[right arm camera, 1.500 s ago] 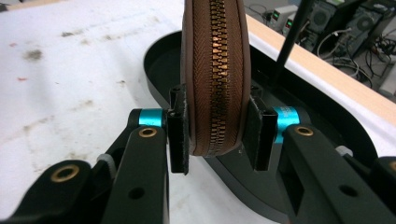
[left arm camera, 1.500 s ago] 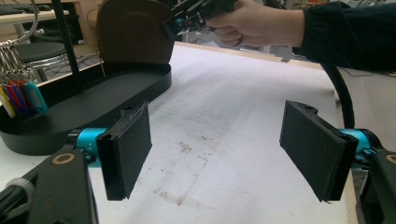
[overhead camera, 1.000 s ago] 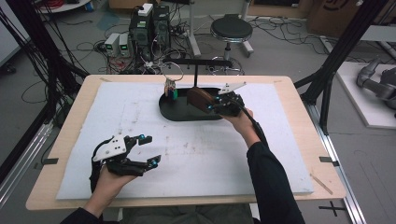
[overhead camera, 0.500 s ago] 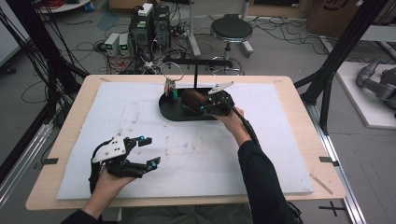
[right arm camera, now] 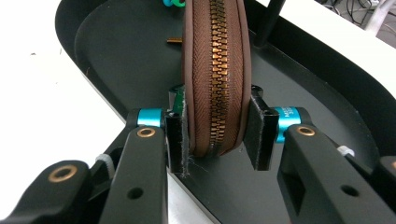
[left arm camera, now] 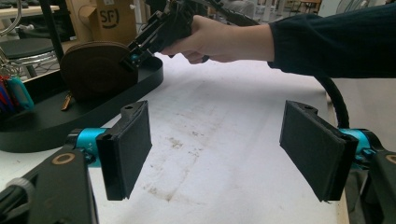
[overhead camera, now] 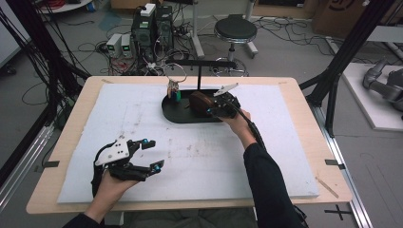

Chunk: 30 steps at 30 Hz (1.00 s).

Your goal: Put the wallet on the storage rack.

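A brown round zip pouch (overhead camera: 202,102) (right arm camera: 217,70) stands on its edge on the black oval tray (overhead camera: 176,114) (right arm camera: 116,60). My right gripper (overhead camera: 212,110) (right arm camera: 217,140) has its pads against both sides of the pouch's near edge. Its jaws have just been opening a little with the pouch still between them. My left gripper (overhead camera: 153,153) (left arm camera: 217,154) hovers open over the white mat near the front left, with nothing between its pads. The left gripper view also shows the pouch (left arm camera: 95,70) and the right gripper (left arm camera: 140,46) at it.
A bunch of keys with coloured tags (overhead camera: 173,90) (left arm camera: 14,91) hangs at the tray's left end from a black stand (overhead camera: 198,78). A white mat (overhead camera: 199,156) covers the wooden table. Computers, cables and a stool stand beyond the far edge.
The right hand has shifted slightly left over the tray with the pouch between its jaws. The left gripper has kept still.
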{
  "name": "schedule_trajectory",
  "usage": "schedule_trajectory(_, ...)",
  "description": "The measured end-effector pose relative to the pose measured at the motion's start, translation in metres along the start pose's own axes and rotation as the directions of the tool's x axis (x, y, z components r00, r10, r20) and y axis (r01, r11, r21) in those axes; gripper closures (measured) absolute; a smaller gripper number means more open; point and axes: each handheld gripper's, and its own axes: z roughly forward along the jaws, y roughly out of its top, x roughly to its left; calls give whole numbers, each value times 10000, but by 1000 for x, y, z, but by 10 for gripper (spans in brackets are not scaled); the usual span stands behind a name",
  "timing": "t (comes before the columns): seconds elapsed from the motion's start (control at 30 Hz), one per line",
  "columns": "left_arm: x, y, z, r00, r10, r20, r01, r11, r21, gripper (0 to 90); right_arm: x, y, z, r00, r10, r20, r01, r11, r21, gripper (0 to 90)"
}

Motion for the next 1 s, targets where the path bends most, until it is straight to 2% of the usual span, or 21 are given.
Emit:
schedule_trajectory(0.07,0,0,0,10000,-2,-10,2,10000,0,248,0,0,-1,10000,0,60,0,10000,2,625)
schedule_trajectory(0.13,0,0,0,10000,-4,1,4,10000,11,248,-1,1,-4,9996,196,203,-193,9997,-147,570)
schedule_trajectory(0.23,0,0,0,10000,86,2,-86,9999,88,248,-3,1,-9,9981,260,550,-246,9993,-264,474)
schedule_trajectory(0.3,0,0,0,9999,120,3,-120,9999,110,248,-5,1,-14,9972,243,701,-225,9994,-265,445)
schedule_trajectory(0.47,0,1,0,9997,229,-64,-228,9996,149,248,-9,-2,-37,9947,300,986,-245,9981,-573,393)
schedule_trajectory(0.6,1,2,0,9995,267,-196,-264,9995,151,248,-11,-6,-58,9963,354,787,-291,9963,-803,363)
schedule_trajectory(0.67,3,2,0,9992,311,-255,-306,9994,174,248,-8,-11,-71,9964,184,828,-92,9938,-1107,362)
schedule_trajectory(0.77,6,3,0,9986,341,-397,-334,9993,184,248,-5,-20,-91,9980,176,612,-88,9899,-1416,331)
schedule_trajectory(0.8,7,3,0,9985,322,-432,-314,9993,203,248,-3,-23,-97,9984,222,513,-149,9904,-1376,320)
schedule_trajectory(0.9,10,2,0,9947,666,-785,-628,9968,504,248,4,-35,-115,9986,84,532,15,9829,-1840,321)
schedule_trajectory(1.0,16,1,-1,9930,629,-998,-573,9967,575,248,10,-49,-134,9995,80,316,-8,9748,-2231,321)
